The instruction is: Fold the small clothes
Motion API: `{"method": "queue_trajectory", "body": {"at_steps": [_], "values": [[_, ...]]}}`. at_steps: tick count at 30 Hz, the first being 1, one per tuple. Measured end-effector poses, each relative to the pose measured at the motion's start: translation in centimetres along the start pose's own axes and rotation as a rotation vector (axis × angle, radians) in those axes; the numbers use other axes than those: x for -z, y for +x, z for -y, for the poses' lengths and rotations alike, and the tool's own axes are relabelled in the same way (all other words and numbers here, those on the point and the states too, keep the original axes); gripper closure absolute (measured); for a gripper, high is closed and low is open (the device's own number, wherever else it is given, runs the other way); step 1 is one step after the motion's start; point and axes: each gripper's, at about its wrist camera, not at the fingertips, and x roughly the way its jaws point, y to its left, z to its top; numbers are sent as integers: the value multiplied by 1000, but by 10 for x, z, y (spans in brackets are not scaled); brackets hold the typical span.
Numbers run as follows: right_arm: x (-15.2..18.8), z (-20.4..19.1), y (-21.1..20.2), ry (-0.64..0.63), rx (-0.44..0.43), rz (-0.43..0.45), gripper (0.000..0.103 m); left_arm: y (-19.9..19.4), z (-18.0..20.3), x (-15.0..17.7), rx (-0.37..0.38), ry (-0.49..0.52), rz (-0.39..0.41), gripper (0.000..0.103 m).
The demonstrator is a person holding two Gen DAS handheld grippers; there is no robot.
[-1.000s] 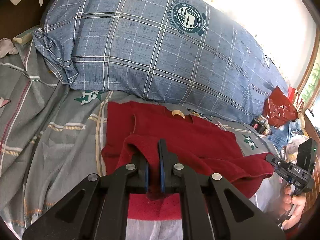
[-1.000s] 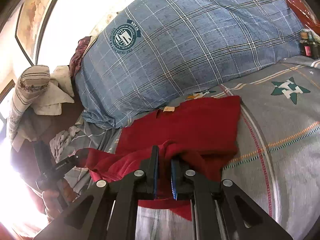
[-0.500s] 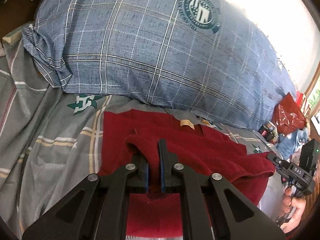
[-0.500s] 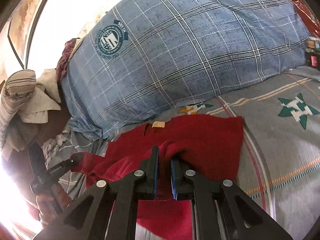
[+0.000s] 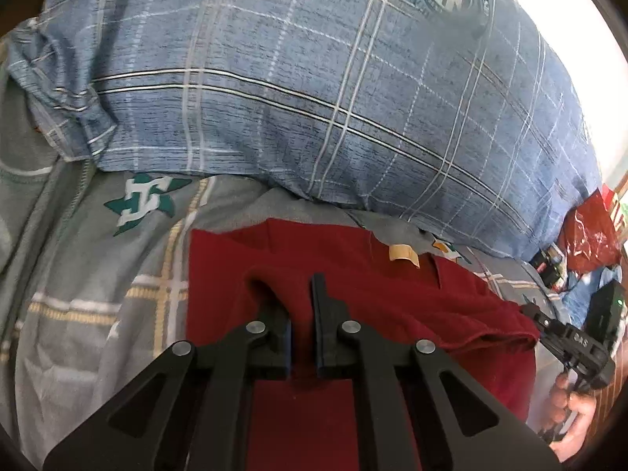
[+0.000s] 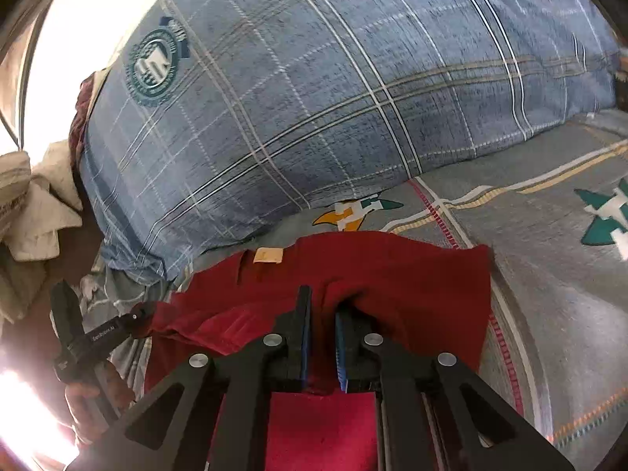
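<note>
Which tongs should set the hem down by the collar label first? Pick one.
Right, probably: the right tongs, shut on the red shirt, look nearer the label than the left tongs, also clamped.

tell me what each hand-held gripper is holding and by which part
Both hold the red garment by its lifted near edge: the left hand-held gripper pinches one end, the right hand-held gripper the other, with the edge stretched between them over the flat part.

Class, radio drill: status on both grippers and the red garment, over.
Left gripper and right gripper both shut on red garment. Hem lifted, folding toward collar tag. Blue plaid pillow close behind.
</note>
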Motion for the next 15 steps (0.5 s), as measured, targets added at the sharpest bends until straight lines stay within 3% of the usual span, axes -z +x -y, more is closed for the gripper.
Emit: {"method": "queue_trajectory", "body": {"at_steps": [1,3,4,5,11,12,13,14,15], "values": [[-2,7,4,32,-13,-2,93,3,-1,-1,7,-4,-2,91],[-4,24,11,137,-53,-6,88,7,-3,-2,34,-12,-13,67],[-5,32,13,174,-69,-11,85,8,-4,-2,40,-13,-16,42],[-7,36,12,190,-77,-10,84,5,-4,-2,46,-14,-6,35],[-11,10,-19,66,-48,67,76,-21,-9,-6,8,-22,88,24],[-10,8,-23,65,-41,84,71,-21,-11,-6,10,-34,85,24],[-8,7,-31,57,0,127,52,-22,-13,-6,8,-44,81,24],[-7,6,-39,45,44,177,40,-22,-14,-5,4,-45,80,24],[-7,6,-46,33,70,213,40,-21,-14,-4,-1,-44,79,24]]}}
